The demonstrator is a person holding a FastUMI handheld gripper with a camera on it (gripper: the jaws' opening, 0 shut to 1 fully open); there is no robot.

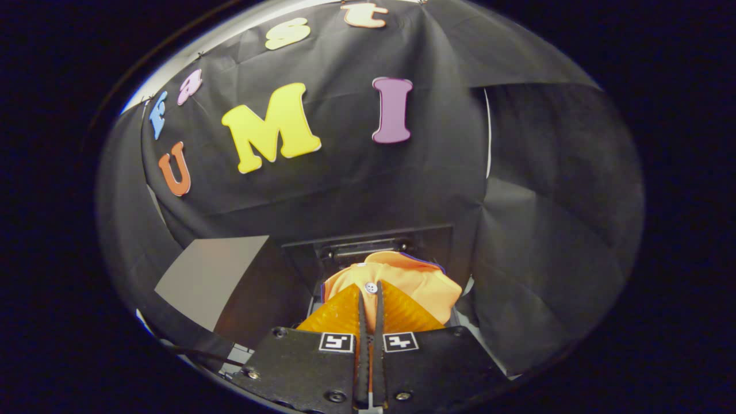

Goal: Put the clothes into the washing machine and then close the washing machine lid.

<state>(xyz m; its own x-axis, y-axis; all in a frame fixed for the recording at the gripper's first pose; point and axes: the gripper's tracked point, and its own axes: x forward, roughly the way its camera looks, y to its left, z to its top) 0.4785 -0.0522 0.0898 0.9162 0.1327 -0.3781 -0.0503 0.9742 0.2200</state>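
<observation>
The gripper [371, 299] points forward and a little upward, its two fingers [362, 322] drawn close together with just a thin slit between them, and a fold of the orange shirt [402, 282] is pinched in that slit. The shirt bunches up just ahead of the fingertips and spreads to their right, a pale button [371, 287] sitting right at the tips and a dark piped edge running along its upper hem. Both fingers press on the cloth, so the grip is narrow and holding the garment. Behind the shirt stands a dark machine [368, 244] with a flat back panel and a horizontal bar or hinge fitting across it; the shirt hangs in front of that panel, and whether any of it already rests inside the machine's opening cannot be told, since the gripper's body hides what lies below. To the left of the machine a plain grey panel [210, 276] leans or lies at an angle, lit more brightly than the rest. The room is a booth draped all round in black cloth [356, 184], creased and sagging in folds, with a seam where the back wall meets the right-hand drape [552, 230]. A sliver of pale surface shows low down on each side of the gripper's base.
</observation>
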